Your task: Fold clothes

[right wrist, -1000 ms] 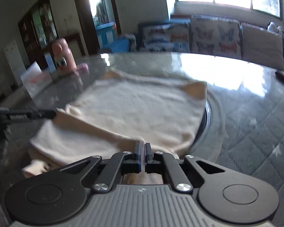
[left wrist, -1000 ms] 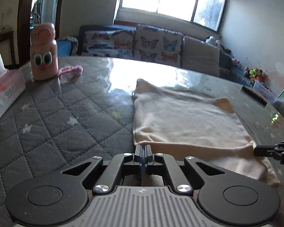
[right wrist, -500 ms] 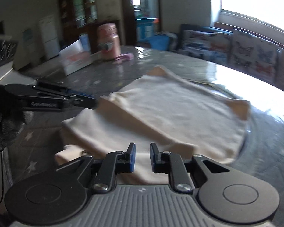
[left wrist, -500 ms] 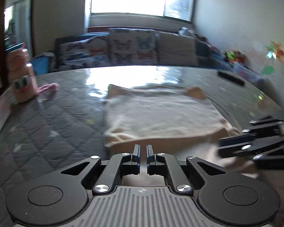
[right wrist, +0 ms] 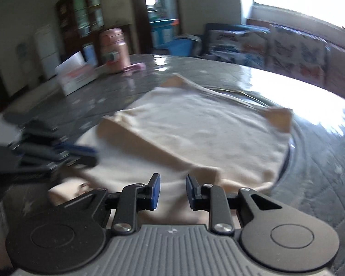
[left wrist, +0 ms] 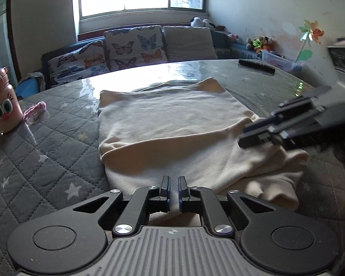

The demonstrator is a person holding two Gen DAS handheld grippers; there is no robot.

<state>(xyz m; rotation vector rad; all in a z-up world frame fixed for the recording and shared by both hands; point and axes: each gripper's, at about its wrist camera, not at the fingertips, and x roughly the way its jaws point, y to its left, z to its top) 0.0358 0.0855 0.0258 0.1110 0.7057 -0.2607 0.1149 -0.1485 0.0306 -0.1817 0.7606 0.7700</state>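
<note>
Below, each label names one part of the scene.
Left gripper (left wrist: 173, 189): fingers slightly parted, nothing between them; it hangs over the near edge of the cloth.
Right gripper (right wrist: 171, 192): fingers spread wider, holding nothing; it hangs over the cloth's near right corner. In the left view it enters from the right, blurred, above the cloth's right edge.
Cloth (left wrist: 168, 124): cream garment lying flat on the table, its near part folded back over itself so that a curved fold edge runs across it from left to right; loose bunched layers lie at its near right corner (left wrist: 278, 184).
Table (left wrist: 48, 147): round top under a grey quilted cover with white stars; glossy and glaring toward the far side.
Bottle (left wrist: 2, 105): pink, with a cartoon face, upright at the table's left, well apart from the cloth.
Pink item (left wrist: 35, 109): small, lying just beside the bottle; too small to identify.
Tissue box (right wrist: 77, 76): left of the bottle in the right view.
Remote (left wrist: 256, 67): dark, on the far right of the table.
Sofa (left wrist: 131, 48): behind the table, with butterfly cushions, under a bright window.
</note>
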